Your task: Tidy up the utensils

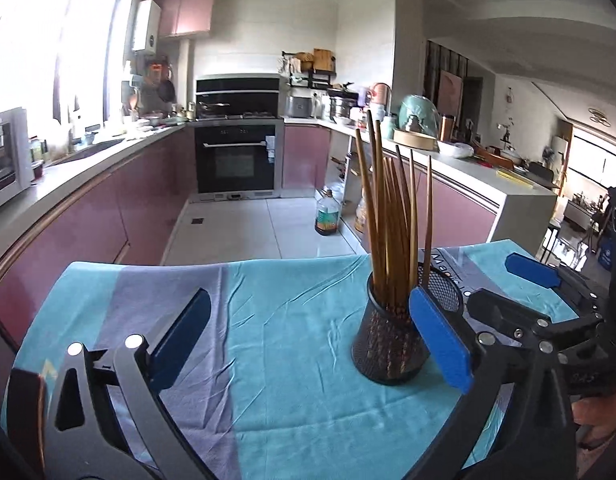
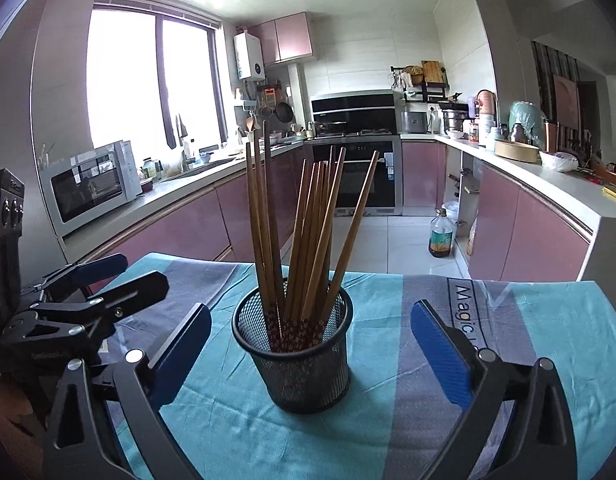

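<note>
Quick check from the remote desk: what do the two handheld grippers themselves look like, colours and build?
Both match. The left gripper and right gripper each carry two flat, rectangular blue finger pads on black angular arms with triangular cut-outs and round silver pivot bolts. A black boxy body sits behind the left one in the right wrist view. No cables or sleeves are visible.

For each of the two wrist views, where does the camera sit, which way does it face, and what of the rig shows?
Left wrist: behind the open left gripper, facing across the cloth-covered table into the kitchen; mesh cup of chopsticks by its right finger; right gripper at right.
Right wrist: behind the open right gripper, centred on the mesh cup; left gripper at left.
Shared: cup, chopsticks, table, oven.
</note>
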`<control>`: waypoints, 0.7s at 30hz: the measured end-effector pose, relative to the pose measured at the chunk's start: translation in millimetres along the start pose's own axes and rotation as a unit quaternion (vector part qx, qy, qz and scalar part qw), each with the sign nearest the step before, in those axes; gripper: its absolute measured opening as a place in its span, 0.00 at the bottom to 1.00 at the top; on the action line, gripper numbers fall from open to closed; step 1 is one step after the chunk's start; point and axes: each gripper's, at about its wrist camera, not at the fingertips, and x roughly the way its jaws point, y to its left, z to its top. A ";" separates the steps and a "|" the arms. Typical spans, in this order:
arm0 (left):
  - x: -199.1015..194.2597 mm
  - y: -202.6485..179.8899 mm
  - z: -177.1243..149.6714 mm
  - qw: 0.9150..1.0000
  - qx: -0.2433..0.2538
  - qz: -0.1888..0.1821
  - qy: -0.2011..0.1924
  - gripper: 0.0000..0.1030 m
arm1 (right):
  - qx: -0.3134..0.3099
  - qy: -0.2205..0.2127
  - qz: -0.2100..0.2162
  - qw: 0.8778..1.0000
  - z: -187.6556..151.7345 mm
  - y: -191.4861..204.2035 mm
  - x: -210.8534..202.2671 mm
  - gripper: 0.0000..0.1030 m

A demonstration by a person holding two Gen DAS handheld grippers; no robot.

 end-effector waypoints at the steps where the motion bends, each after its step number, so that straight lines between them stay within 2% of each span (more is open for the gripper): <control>1: -3.2 -1.1 -1.9 1.000 0.001 0.004 -0.003 0.95 | -0.003 -0.001 -0.004 1.000 -3.6 2.0 -3.0 0.94; 14: -42.4 6.0 -29.7 0.998 -0.017 0.047 -0.049 0.95 | -0.021 -0.057 -0.051 0.997 -29.7 15.0 -34.7 0.94; 21: -62.9 6.8 -40.2 0.995 -0.022 0.060 -0.075 0.95 | -0.021 -0.084 -0.059 0.995 -37.2 20.4 -50.5 0.94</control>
